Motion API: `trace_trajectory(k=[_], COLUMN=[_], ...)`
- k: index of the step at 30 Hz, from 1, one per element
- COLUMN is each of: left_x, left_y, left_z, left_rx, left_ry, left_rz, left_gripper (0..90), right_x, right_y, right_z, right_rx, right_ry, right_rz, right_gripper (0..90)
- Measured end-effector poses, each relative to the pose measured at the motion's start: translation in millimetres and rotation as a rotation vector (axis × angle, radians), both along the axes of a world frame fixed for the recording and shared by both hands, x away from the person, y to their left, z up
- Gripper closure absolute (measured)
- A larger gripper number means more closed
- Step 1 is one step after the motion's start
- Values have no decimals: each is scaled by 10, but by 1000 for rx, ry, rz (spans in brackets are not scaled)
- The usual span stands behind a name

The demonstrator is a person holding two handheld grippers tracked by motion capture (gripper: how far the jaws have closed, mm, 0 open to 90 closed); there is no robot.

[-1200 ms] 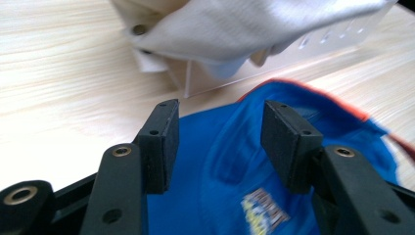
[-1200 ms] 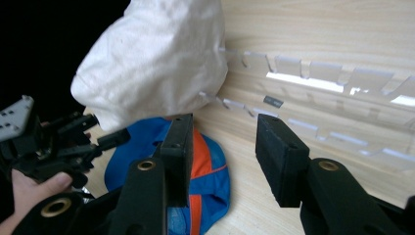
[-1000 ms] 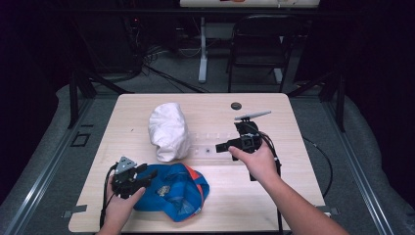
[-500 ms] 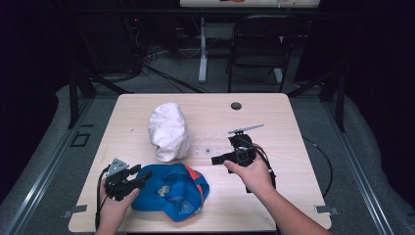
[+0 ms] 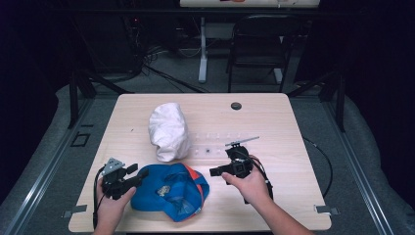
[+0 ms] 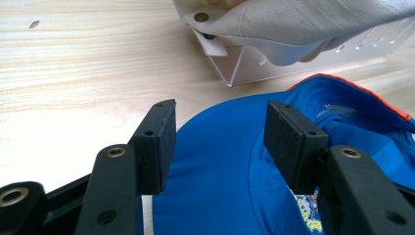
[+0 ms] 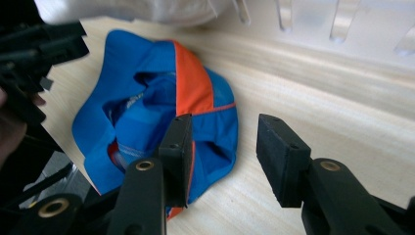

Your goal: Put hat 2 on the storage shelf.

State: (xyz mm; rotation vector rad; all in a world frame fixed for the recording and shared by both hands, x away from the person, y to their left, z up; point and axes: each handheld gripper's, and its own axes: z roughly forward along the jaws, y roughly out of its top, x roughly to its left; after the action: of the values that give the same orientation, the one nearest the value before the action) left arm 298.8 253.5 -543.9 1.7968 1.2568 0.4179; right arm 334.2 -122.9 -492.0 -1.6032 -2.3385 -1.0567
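Note:
A blue cap with an orange panel (image 5: pixel 169 192) lies crown-down near the table's front edge. My left gripper (image 5: pixel 133 175) is at the cap's left side. In the left gripper view the jaws (image 6: pixel 220 112) are open and have just been opening, with the blue brim (image 6: pixel 220 186) under the gap and neither pad pressing on it. My right gripper (image 5: pixel 216 172) hovers just right of the cap, open, with nothing between its jaws (image 7: pixel 225 122). The cap (image 7: pixel 147 98) lies beyond its left jaw. A white cap (image 5: pixel 169 129) rests on a clear acrylic stand (image 6: pixel 254 63).
The clear stand (image 5: pixel 215 142) runs across the middle of the wooden table (image 5: pixel 288 127). A small black round disc (image 5: pixel 236 105) sits near the far edge. A chair (image 5: pixel 254 49) and cables stand beyond the table. The left gripper (image 7: pixel 44 49) appears at the right gripper view's upper left.
My right gripper has come down and toward the front left, closer to the blue cap. The left hand has stayed at the cap's left side.

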Motion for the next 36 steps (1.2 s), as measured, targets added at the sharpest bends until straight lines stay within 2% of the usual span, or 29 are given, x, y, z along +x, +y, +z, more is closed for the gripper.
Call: trace_trajectory(k=[3,5,10,17,21,25,26,27,32,36], left_x=[7,9,12,0,0,7,10,9,17,14], left_y=[11,27,22,31,59,41,41,35,15,20], left_z=[-6,-8,3,-10,-8,-1,1,3,-10,-11], left_rx=[-1,0,-3,14,3,8,8,9,12,10], left_ry=[-12,-4,-11,-6,-6,-13,-13,-9,-11,-16], left_rz=[9,7,6,7,13,17,10,9,6,6], left_gripper=[462,462,460,460,460,459,458,458,455,455], right_x=[-17,-16,-23,-79,-110,-139,-140,-145,-141,-128], right_y=[29,53,121,243,329,398,398,411,397,346], right_z=[-71,-127,-247,-346,-405,-506,-528,-551,-563,-529], right_rx=[-10,-17,-9,-6,-7,-29,-36,-21,18,42], right_ry=[4,6,32,64,84,110,121,132,182,197], right_rz=[11,21,24,78,108,131,143,131,142,117], right_gripper=[581,583,583,564,543,547,560,583,756,780])
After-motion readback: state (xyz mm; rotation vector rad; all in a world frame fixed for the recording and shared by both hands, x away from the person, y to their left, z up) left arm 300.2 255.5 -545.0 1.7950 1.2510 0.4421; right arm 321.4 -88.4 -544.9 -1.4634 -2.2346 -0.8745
